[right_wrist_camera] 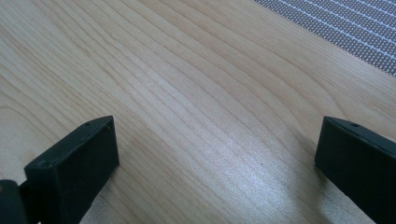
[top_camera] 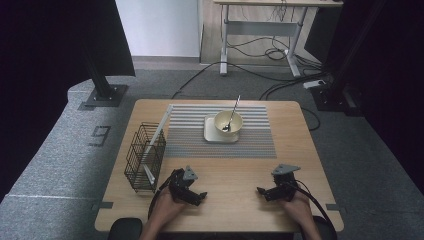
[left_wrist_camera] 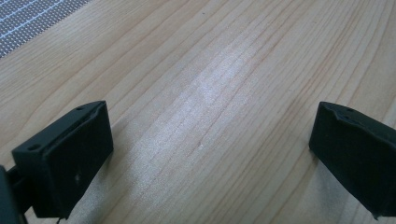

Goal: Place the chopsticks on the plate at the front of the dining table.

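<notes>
A cream bowl (top_camera: 228,122) sits on a square pale plate (top_camera: 212,134) on the striped grey placemat (top_camera: 190,135) at the table's middle back. A spoon (top_camera: 233,113) leans in the bowl, handle pointing away. My left gripper (top_camera: 199,196) rests on the wooden table (top_camera: 235,200) near the front left, held by a hand, jaws wide apart and empty (left_wrist_camera: 210,149). My right gripper (top_camera: 263,192) rests at the front right, also open over bare wood (right_wrist_camera: 215,154), its tips pointing left toward the other gripper.
A black wire basket (top_camera: 145,157) stands at the table's left edge with a flat white piece leaning in it. A corner of the placemat (right_wrist_camera: 345,23) lies just beyond the right gripper. Stand bases, cables and a desk lie on the floor behind the table.
</notes>
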`<state>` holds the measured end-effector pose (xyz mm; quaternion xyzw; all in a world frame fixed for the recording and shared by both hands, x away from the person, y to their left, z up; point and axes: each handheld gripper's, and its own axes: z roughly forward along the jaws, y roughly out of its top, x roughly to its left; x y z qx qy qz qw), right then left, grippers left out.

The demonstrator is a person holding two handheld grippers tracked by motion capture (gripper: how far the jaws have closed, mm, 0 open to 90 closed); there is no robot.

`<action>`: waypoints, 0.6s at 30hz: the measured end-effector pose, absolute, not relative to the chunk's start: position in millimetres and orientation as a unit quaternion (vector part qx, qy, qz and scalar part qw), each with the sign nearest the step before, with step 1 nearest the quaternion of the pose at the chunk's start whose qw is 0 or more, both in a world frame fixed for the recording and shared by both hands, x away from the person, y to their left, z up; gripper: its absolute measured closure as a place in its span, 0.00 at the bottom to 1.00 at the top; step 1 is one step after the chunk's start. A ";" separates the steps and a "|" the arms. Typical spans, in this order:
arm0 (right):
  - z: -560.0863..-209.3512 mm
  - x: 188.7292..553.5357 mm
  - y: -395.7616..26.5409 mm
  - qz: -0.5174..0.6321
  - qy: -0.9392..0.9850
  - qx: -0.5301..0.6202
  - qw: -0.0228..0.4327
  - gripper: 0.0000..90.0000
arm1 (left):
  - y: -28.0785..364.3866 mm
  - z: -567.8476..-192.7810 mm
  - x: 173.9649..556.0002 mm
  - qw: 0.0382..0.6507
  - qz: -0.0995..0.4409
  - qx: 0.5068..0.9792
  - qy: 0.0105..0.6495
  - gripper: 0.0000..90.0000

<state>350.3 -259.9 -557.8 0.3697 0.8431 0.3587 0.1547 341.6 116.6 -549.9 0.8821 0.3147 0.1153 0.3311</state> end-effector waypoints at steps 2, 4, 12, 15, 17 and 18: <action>-557.8 350.1 -259.5 0.358 0.842 0.371 0.155 0.00 | 116.6 -550.0 341.6 0.331 0.115 0.882 0.315 0.00; -557.9 350.0 -259.4 0.359 0.842 0.372 0.155 0.00 | 116.6 -549.9 341.6 0.331 0.115 0.882 0.315 0.00; -557.8 350.1 -259.4 0.359 0.842 0.372 0.155 0.00 | 116.7 -549.9 341.6 0.331 0.116 0.882 0.315 0.00; -557.8 350.1 -259.4 0.359 0.842 0.372 0.155 0.00 | 116.7 -549.9 341.7 0.331 0.115 0.882 0.314 0.00; -557.8 350.1 -259.4 0.359 0.842 0.372 0.155 0.00 | 116.7 -549.9 341.7 0.331 0.115 0.882 0.314 0.00; -557.8 350.0 -259.4 0.358 0.842 0.372 0.155 0.00 | 116.7 -549.9 341.7 0.331 0.115 0.882 0.314 0.00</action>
